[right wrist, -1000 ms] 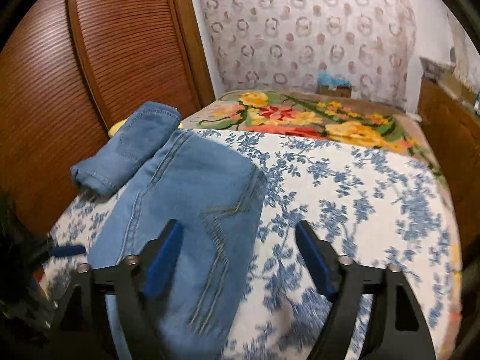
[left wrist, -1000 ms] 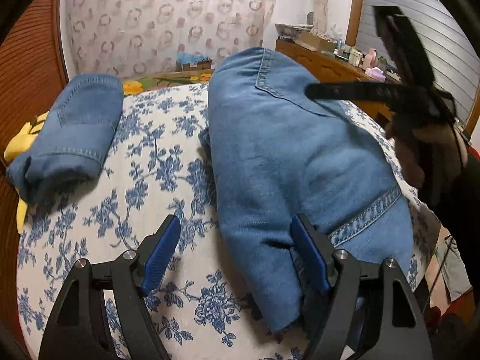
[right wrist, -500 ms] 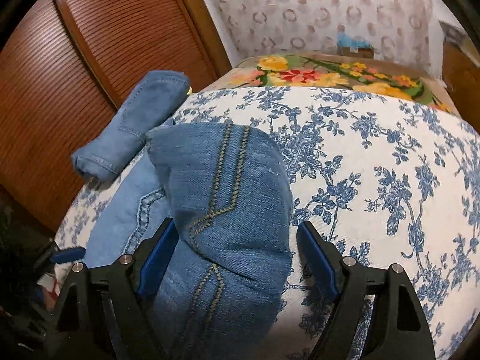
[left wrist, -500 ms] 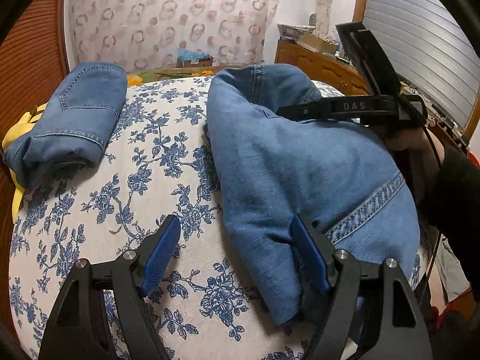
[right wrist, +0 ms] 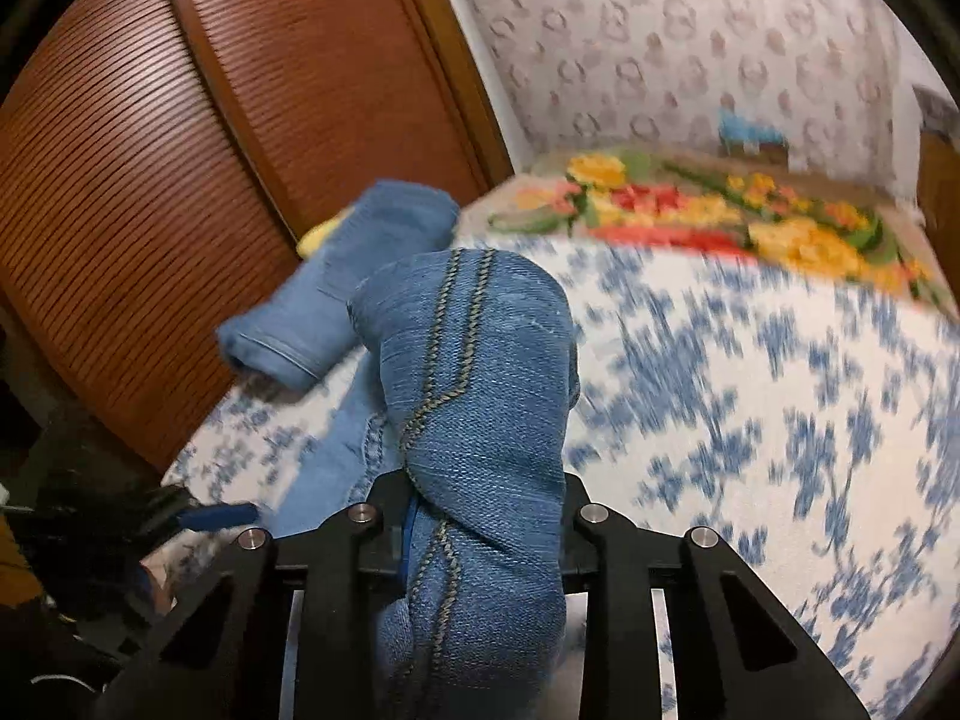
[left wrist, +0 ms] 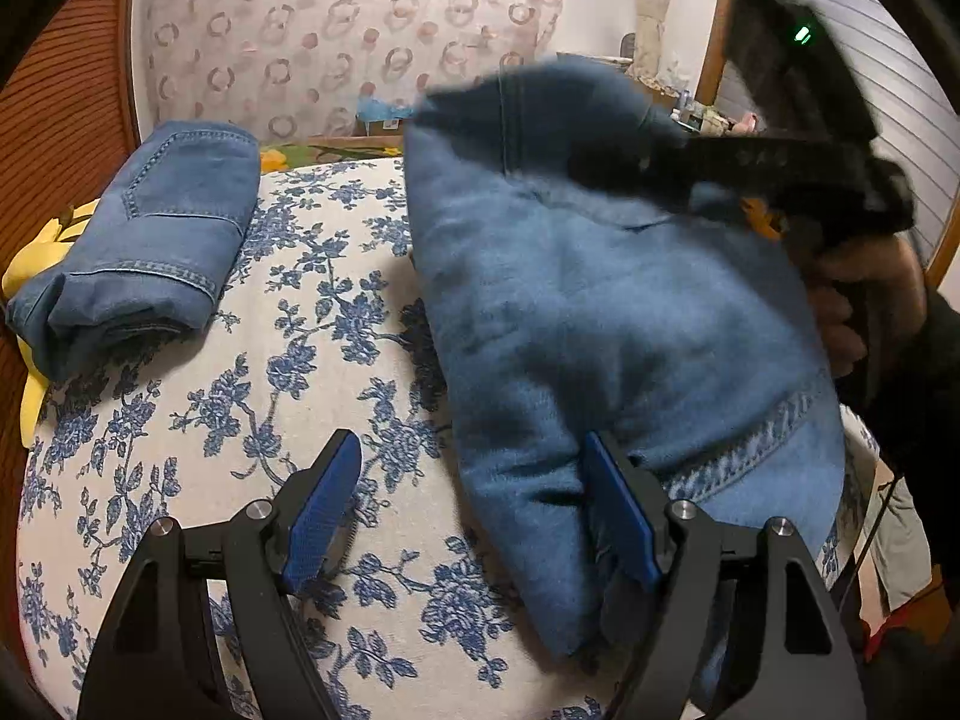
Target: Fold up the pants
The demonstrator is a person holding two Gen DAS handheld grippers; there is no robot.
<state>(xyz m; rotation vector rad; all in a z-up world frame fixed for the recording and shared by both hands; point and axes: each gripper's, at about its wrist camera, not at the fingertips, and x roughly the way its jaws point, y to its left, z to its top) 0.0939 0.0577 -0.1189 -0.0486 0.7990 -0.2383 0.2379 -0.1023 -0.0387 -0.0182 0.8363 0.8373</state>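
- A broad bare strip of the floral bedspread [left wrist: 288,324] is left open between the folded jeans [left wrist: 150,240] and the pants [left wrist: 600,330].
- The bed's left side is blocked by the folded jeans, lying just beside the slatted wooden door [right wrist: 150,150].
- On the far side, open bedspread is seen up to the flowered blanket [right wrist: 720,216].

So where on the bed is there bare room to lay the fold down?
Free: the floral sheet between the folded jeans and the held pants, and right of the pants in the right wrist view. Crowded: the left edge by the folded jeans.
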